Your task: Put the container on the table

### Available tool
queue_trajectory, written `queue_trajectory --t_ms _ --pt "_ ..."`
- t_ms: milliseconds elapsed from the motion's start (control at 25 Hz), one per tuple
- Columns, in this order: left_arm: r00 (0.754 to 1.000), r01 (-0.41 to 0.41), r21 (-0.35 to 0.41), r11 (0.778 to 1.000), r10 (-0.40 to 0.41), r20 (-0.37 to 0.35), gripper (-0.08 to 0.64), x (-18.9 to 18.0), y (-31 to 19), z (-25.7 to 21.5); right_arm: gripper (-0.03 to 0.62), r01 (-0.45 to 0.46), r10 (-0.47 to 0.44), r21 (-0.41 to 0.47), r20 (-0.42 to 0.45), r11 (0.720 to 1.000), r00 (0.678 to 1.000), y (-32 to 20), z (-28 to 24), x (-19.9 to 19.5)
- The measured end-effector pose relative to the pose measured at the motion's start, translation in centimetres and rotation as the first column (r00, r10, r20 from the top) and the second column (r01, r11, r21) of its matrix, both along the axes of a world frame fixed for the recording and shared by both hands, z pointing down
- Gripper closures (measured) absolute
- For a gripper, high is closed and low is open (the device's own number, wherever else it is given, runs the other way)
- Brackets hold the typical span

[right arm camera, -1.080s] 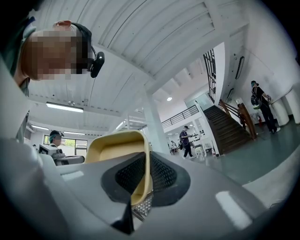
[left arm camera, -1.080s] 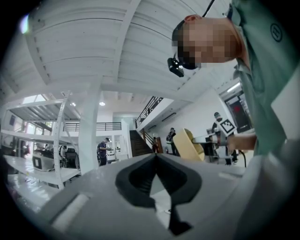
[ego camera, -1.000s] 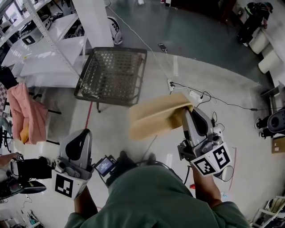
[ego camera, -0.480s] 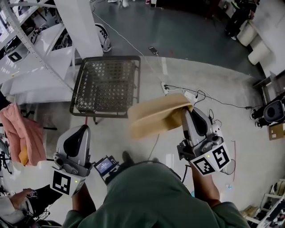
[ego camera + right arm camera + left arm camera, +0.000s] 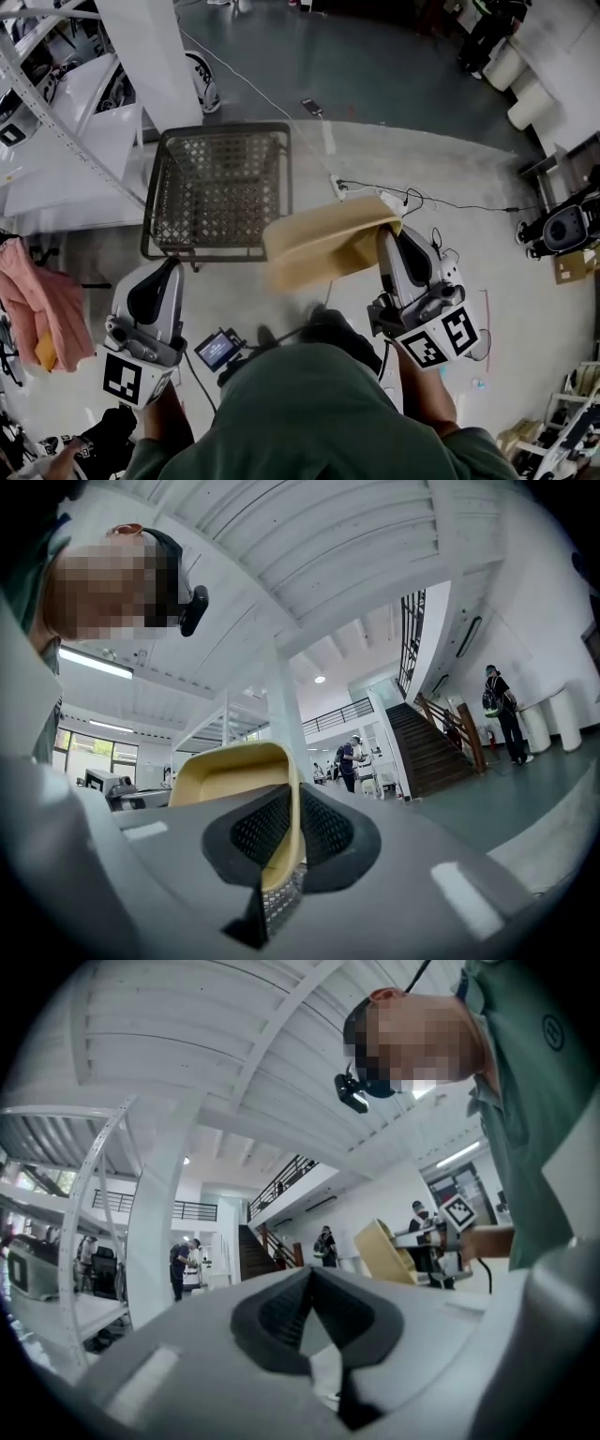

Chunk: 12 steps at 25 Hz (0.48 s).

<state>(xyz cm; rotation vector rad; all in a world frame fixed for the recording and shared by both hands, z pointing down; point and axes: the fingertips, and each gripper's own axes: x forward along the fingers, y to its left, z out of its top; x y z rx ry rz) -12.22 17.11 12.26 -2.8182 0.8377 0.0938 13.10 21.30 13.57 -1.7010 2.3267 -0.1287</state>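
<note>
In the head view my right gripper (image 5: 382, 232) is shut on one wall of a tan, tray-shaped container (image 5: 323, 246), which juts left from it in the air above the floor. The right gripper view shows the container's rim (image 5: 230, 771) clamped between the mesh pads (image 5: 258, 832) of that gripper (image 5: 292, 799). My left gripper (image 5: 173, 265) hangs at the lower left, shut and empty; in its own view its jaws (image 5: 309, 1279) meet at the tip, and the container (image 5: 384, 1251) shows far to the right. A wire-mesh table (image 5: 225, 128) stands ahead on the floor, left of the container.
A white column (image 5: 141, 47) and white shelving (image 5: 56, 141) stand at the upper left. Cables and a power strip (image 5: 337, 185) lie on the floor ahead. A pink cloth (image 5: 42, 300) hangs at the left. People and a staircase (image 5: 441, 747) are far off.
Both grippers have travelled forward across the floor, and the mesh table sits nearer and more to the left in the head view. The container stays in the right gripper's hold.
</note>
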Motion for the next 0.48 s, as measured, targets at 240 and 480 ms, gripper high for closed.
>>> queue_trajectory --t_ms 240,480 --pt "0.995 0.091 -0.040 0.995 -0.089 0.050 0.557 0.8 -3.8 2.2 0.563 0.103 -0.103 -0.032 0.023 0.994 0.994 -6.2 2.3 0.3" --pt "0.981 0.180 -0.059 0.982 -0.175 0.080 0.557 4.2 -7.7 3.2 0.563 0.210 -0.208 -0.040 0.045 0.977 0.977 -13.0 3.8 2.9"
